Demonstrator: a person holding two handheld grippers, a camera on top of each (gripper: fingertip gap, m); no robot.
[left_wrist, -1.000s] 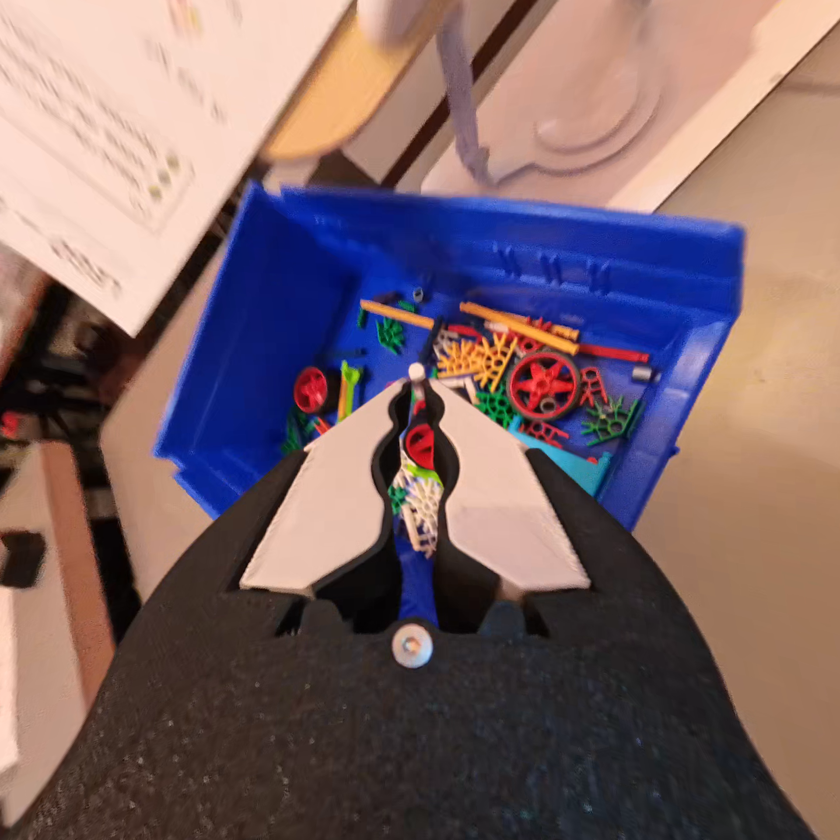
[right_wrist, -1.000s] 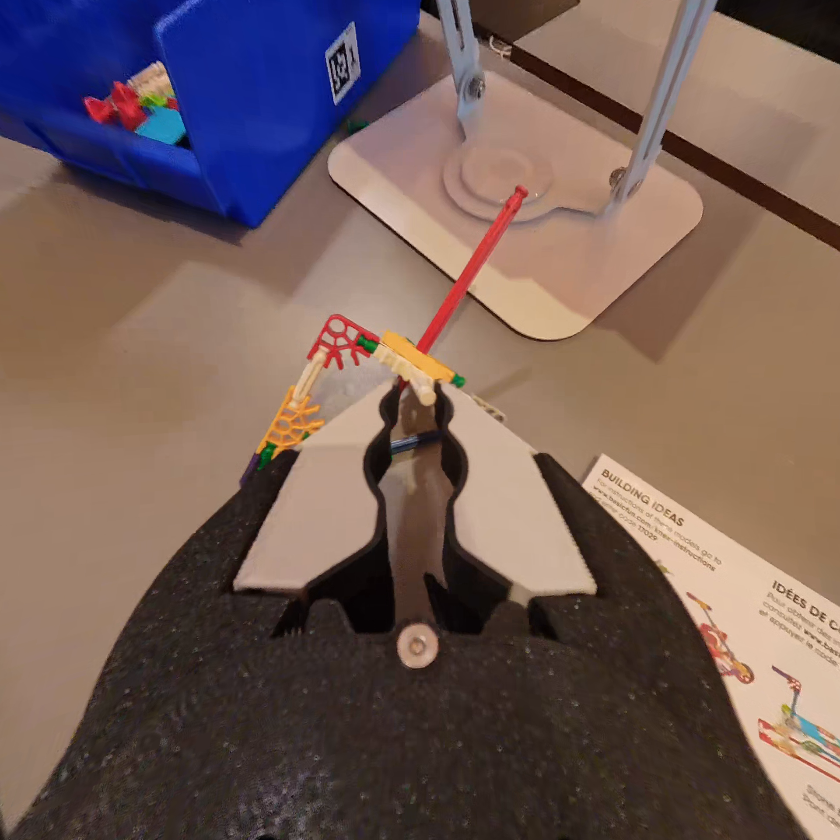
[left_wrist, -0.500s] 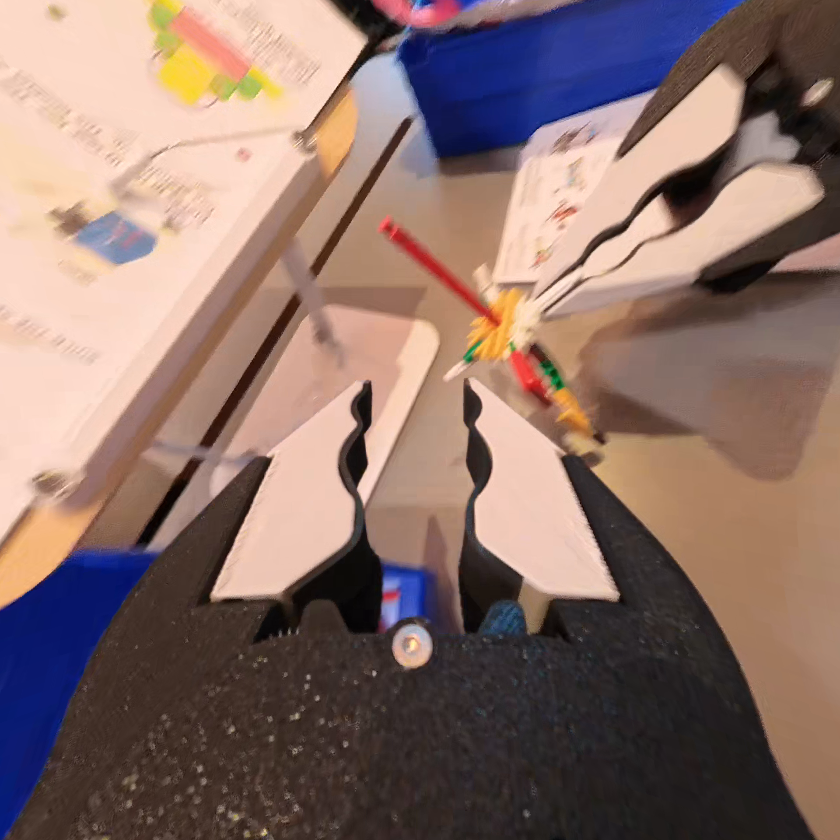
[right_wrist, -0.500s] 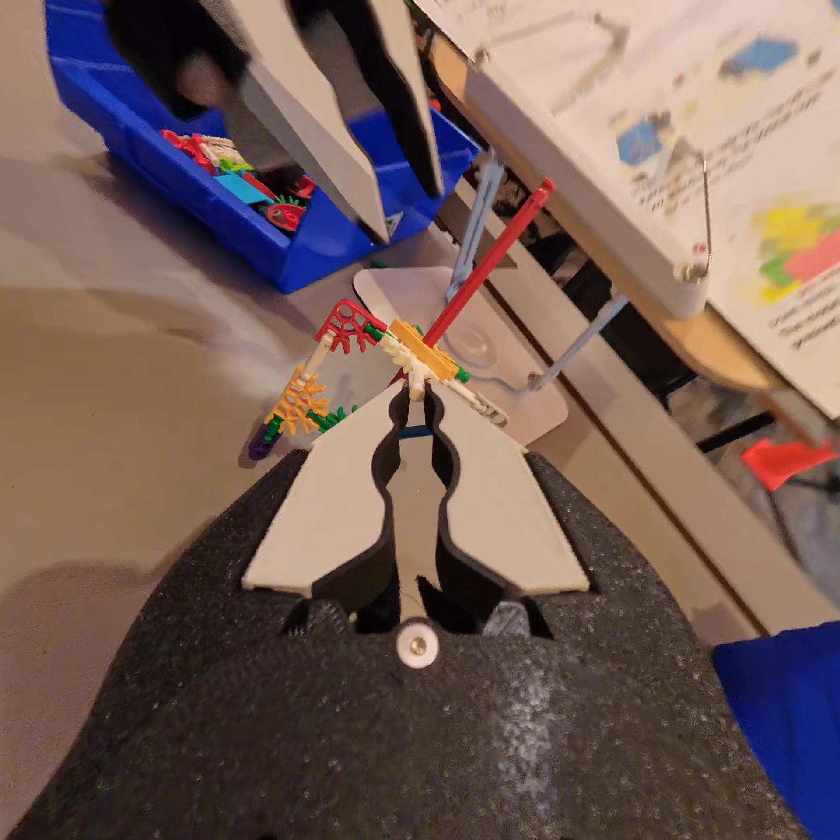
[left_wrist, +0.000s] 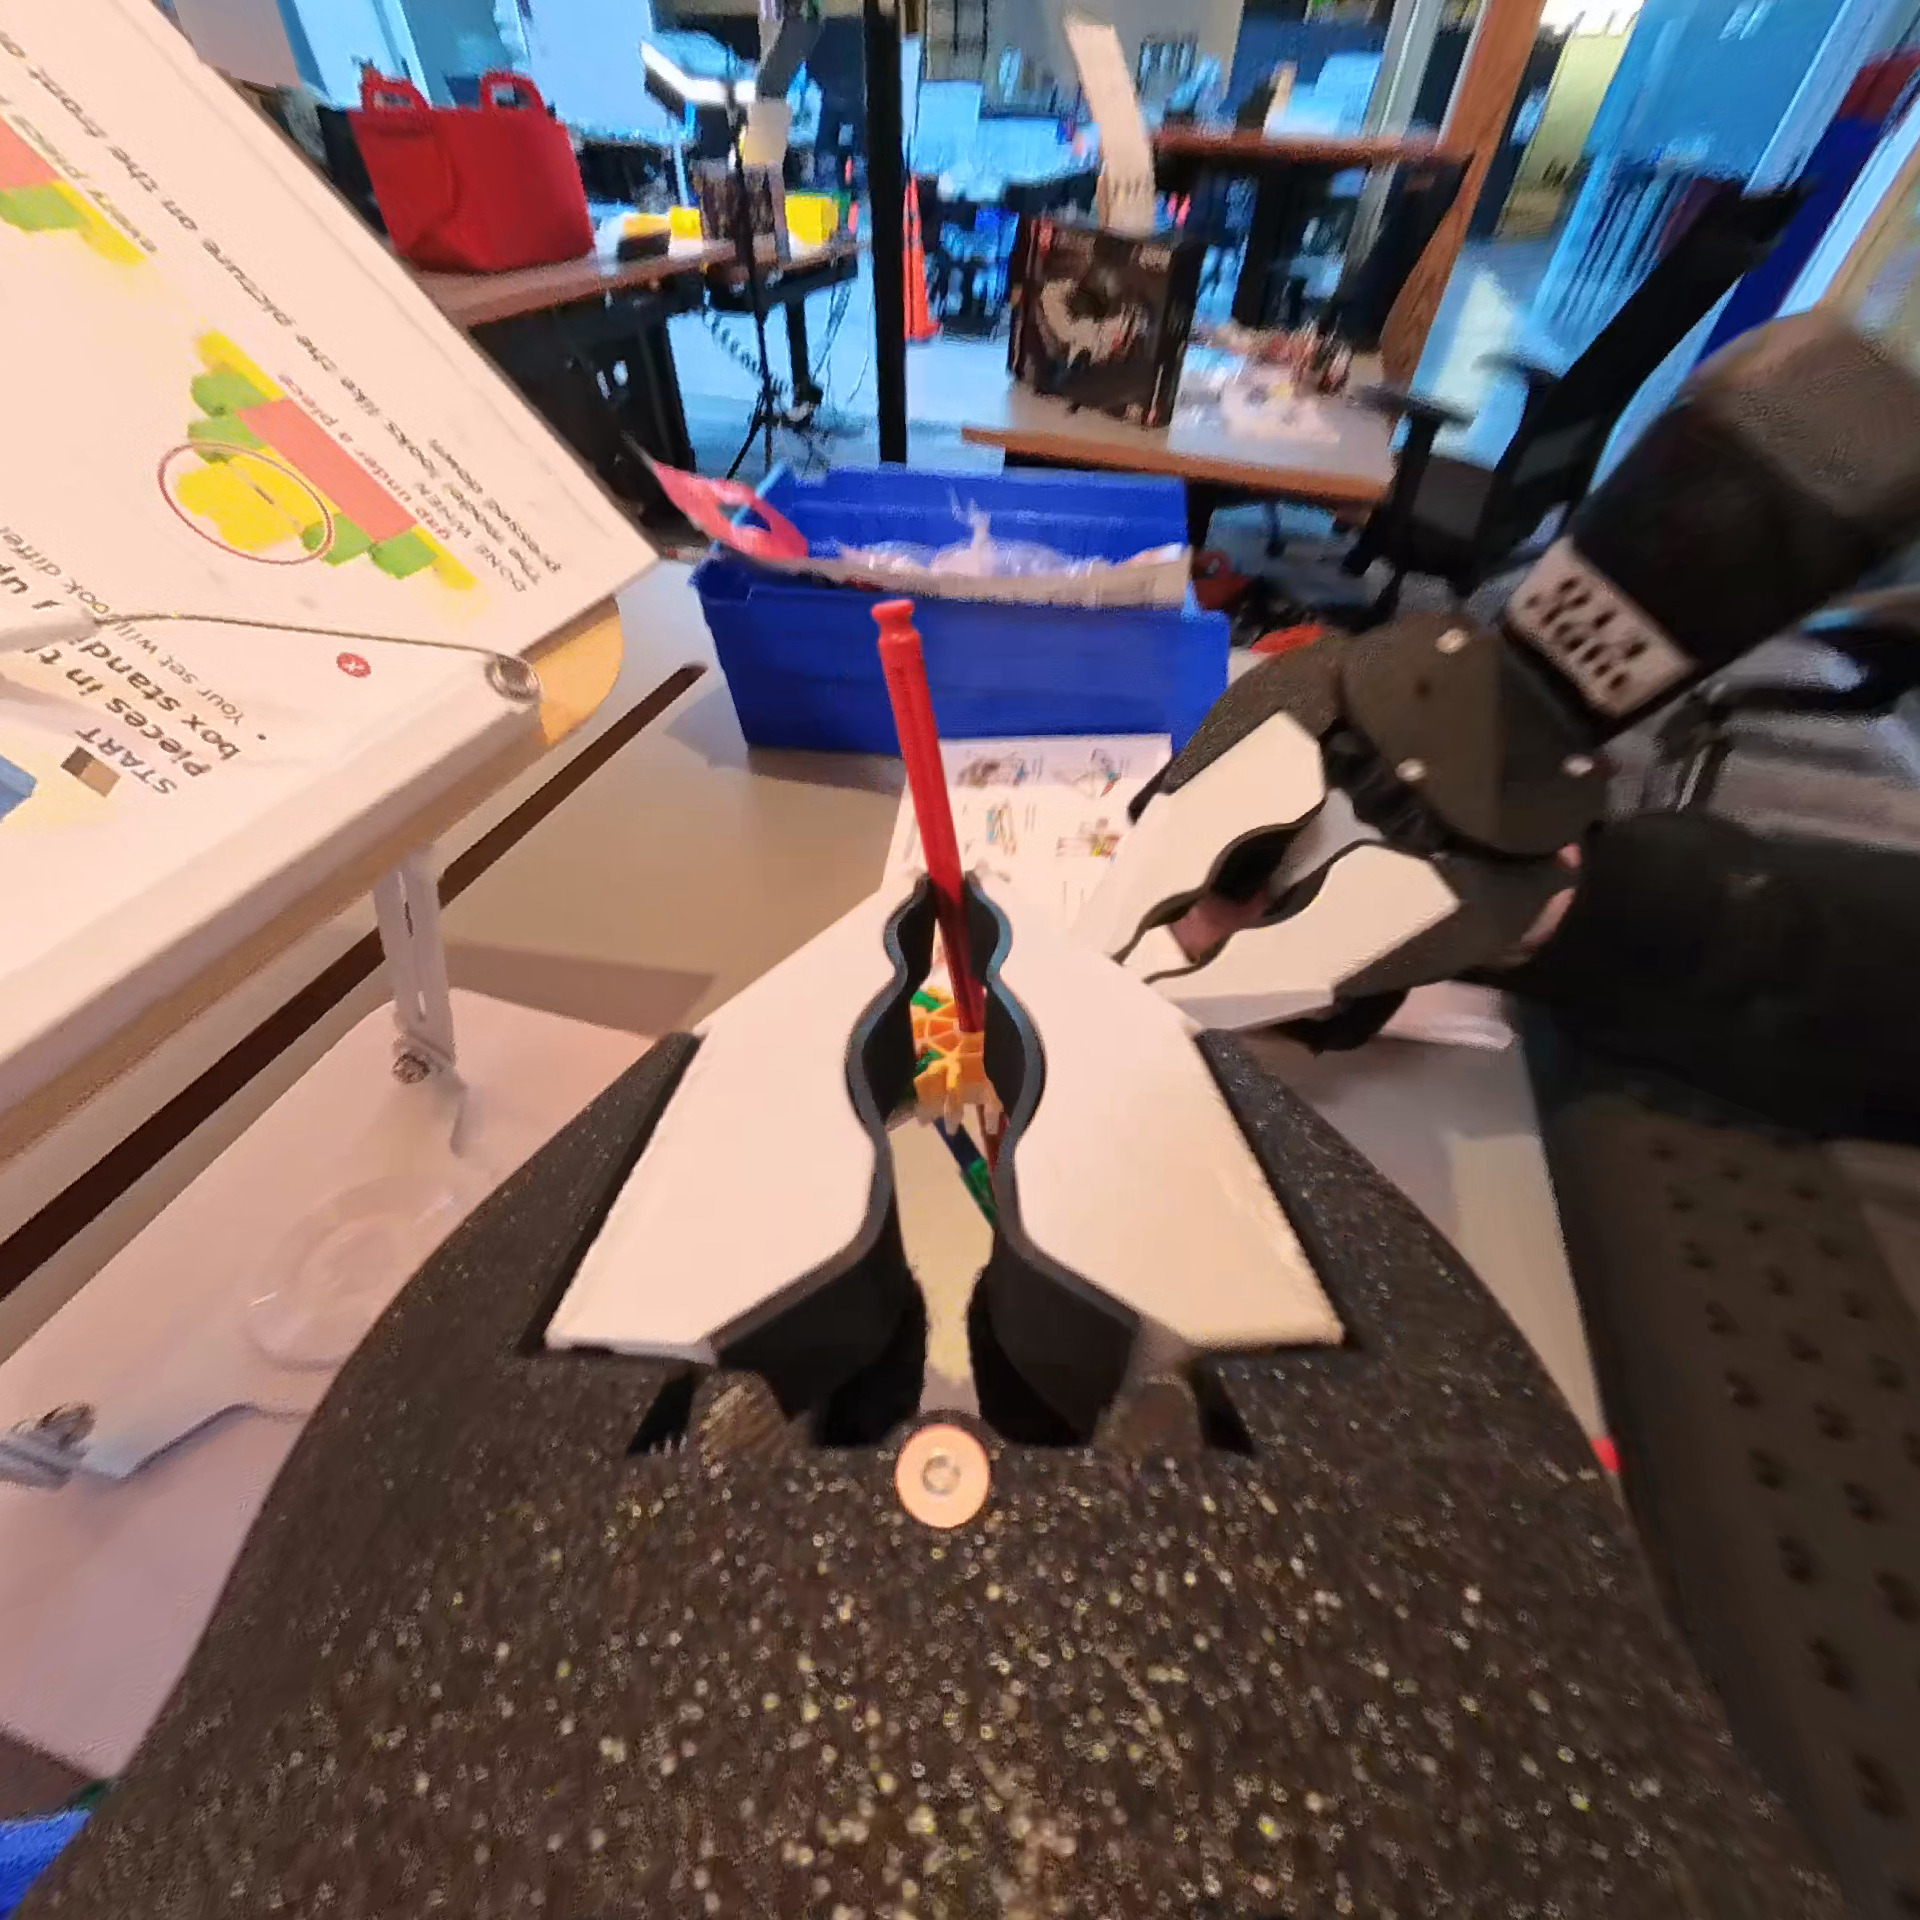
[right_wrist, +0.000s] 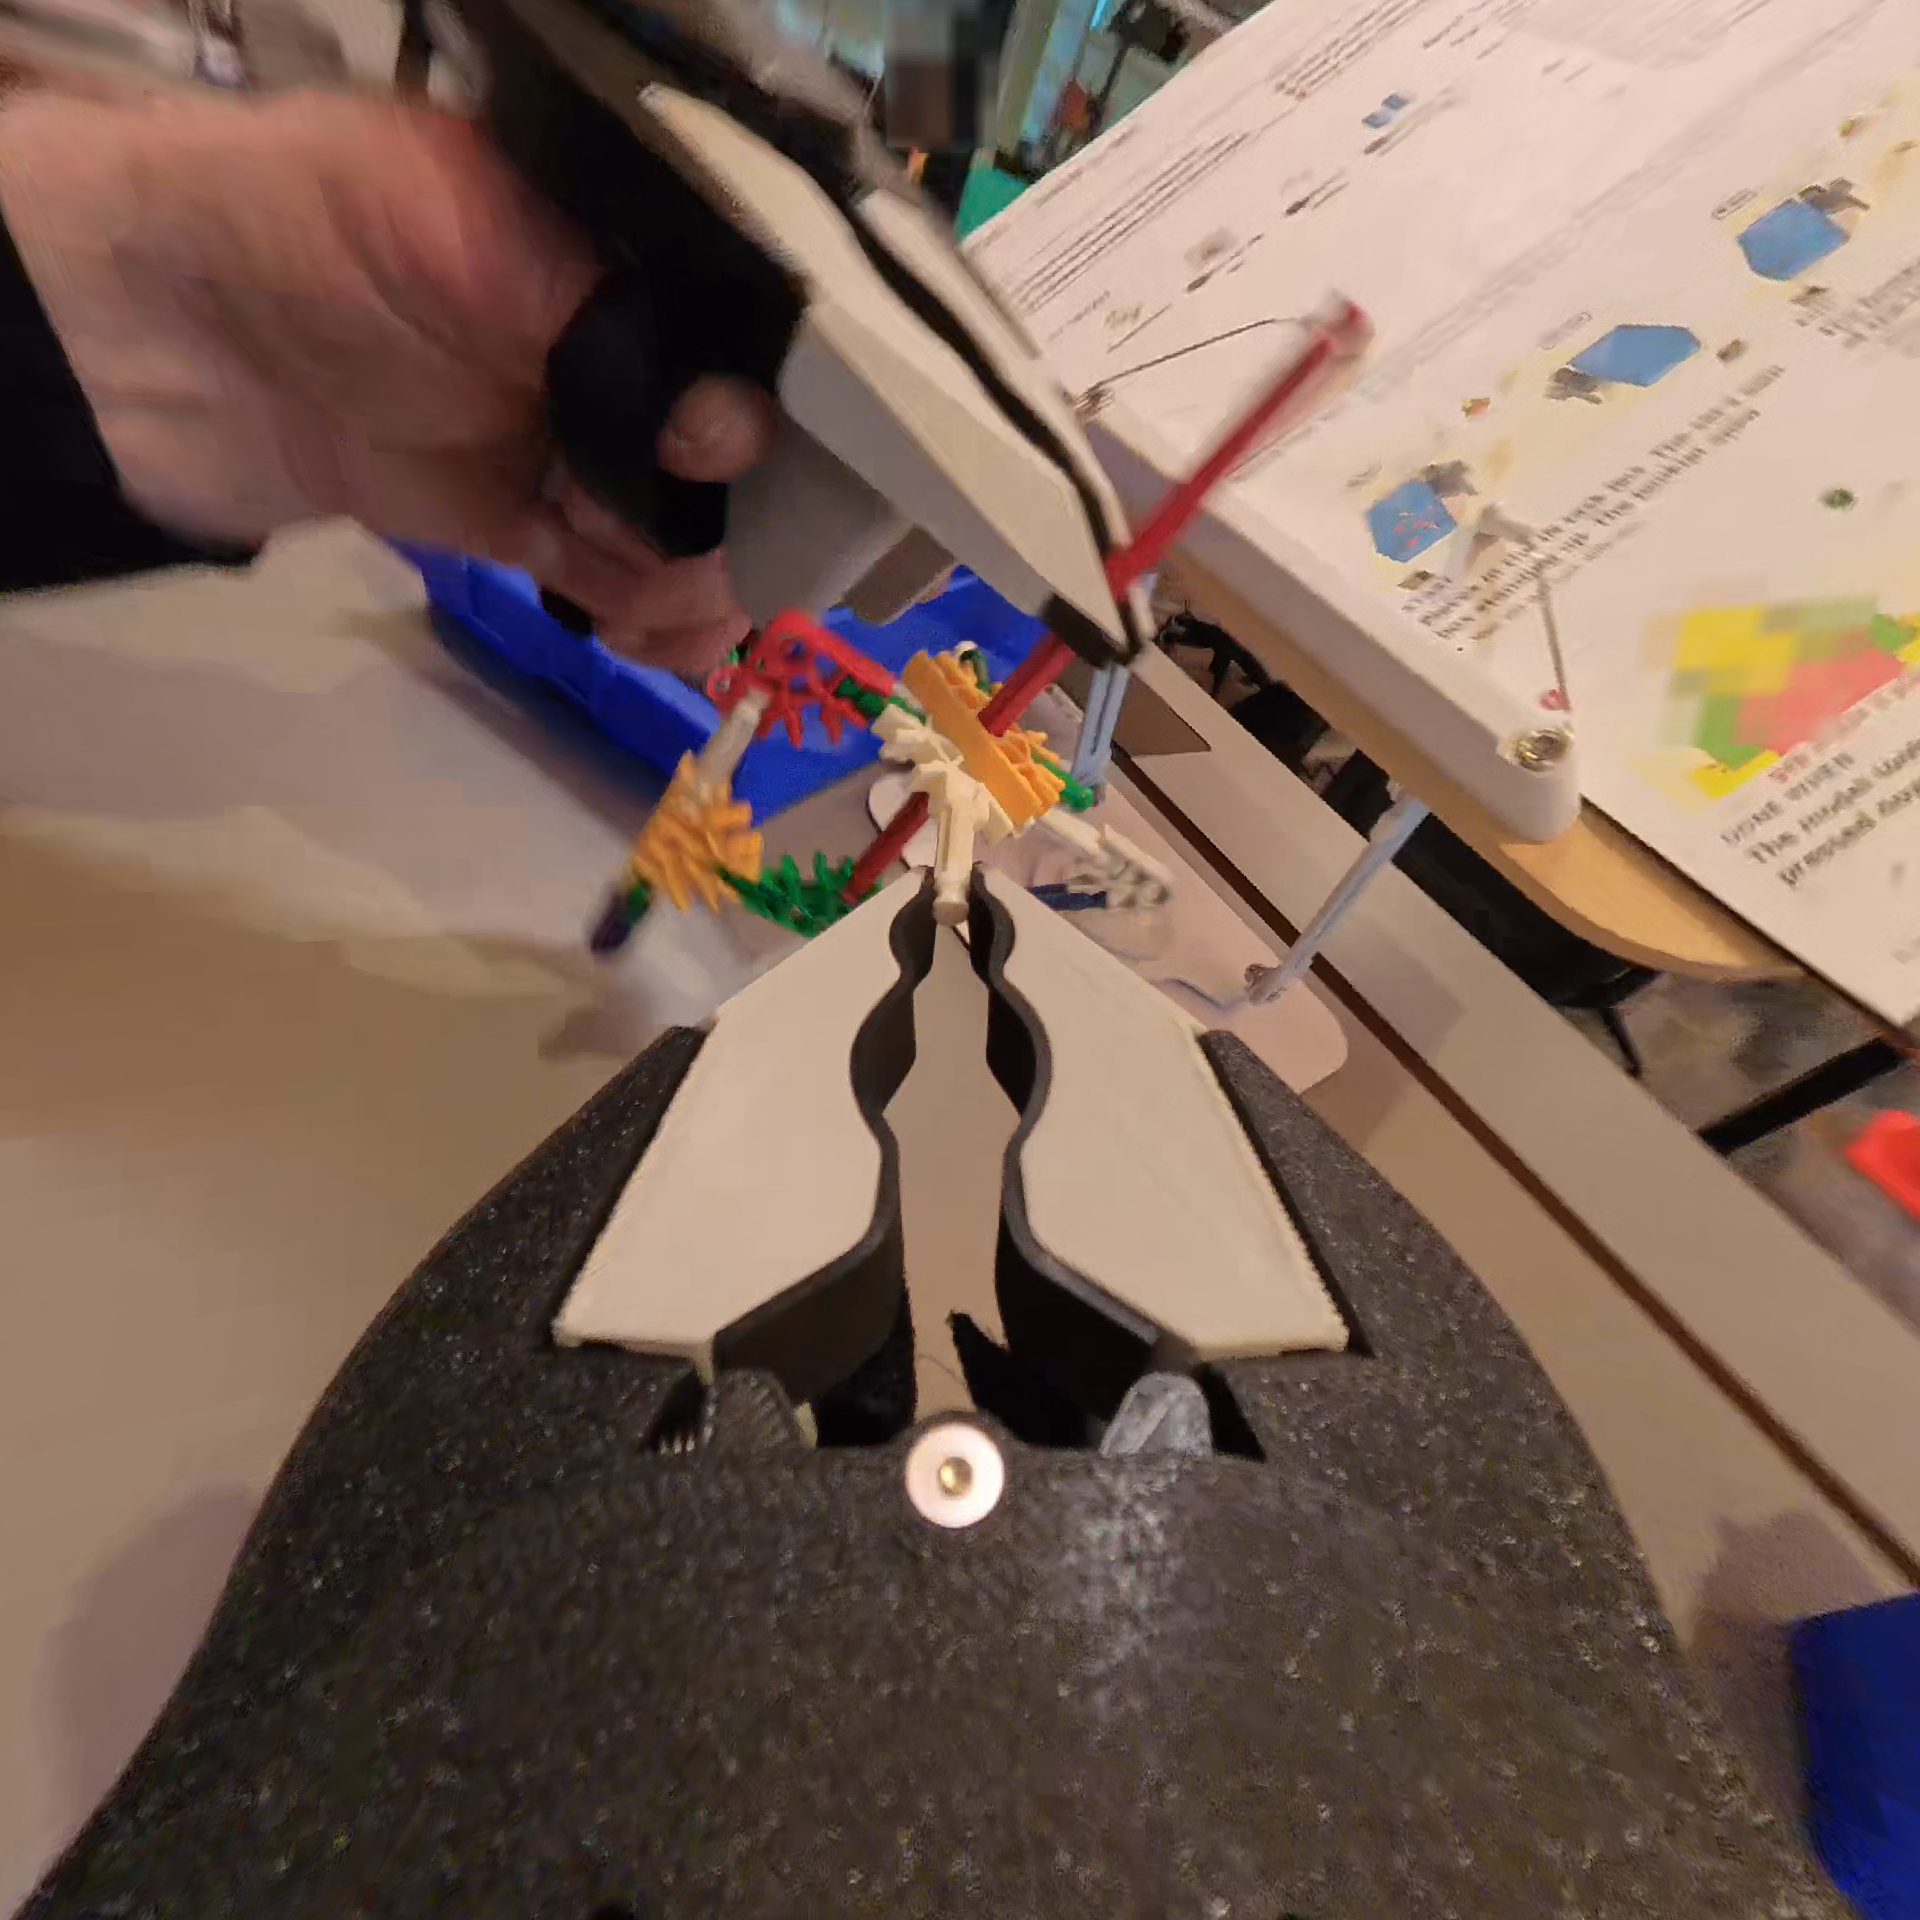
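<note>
Right wrist view shows it best: the red rod (right_wrist: 1184, 530) runs on a slant, from the toy model (right_wrist: 914, 769) up toward the tilted instruction board (right_wrist: 1538, 790), so its long axis points up and away from the right claw (right_wrist: 951, 894). That claw is nearly closed, pinching a white stub at the model's near end, and the whole model hangs in the air above the counter (right_wrist: 208, 1039).

The left claw (right_wrist: 1101, 634) comes in from above-left and sits clamped around the rod partway up its length, just above the yellow connector (right_wrist: 977, 738). A hand (right_wrist: 312, 343) grips it from behind.

In the left wrist view the rod (left_wrist: 920, 769) pokes straight out between the left claw's (left_wrist: 945, 894) tips, almost in line with the fingers, with the yellow connector (left_wrist: 945, 1049) tucked inside the gap. The right claw (left_wrist: 1132, 961) is off to the right and below, and the blue bin (left_wrist: 966, 665) sits well beyond on the counter.
</note>
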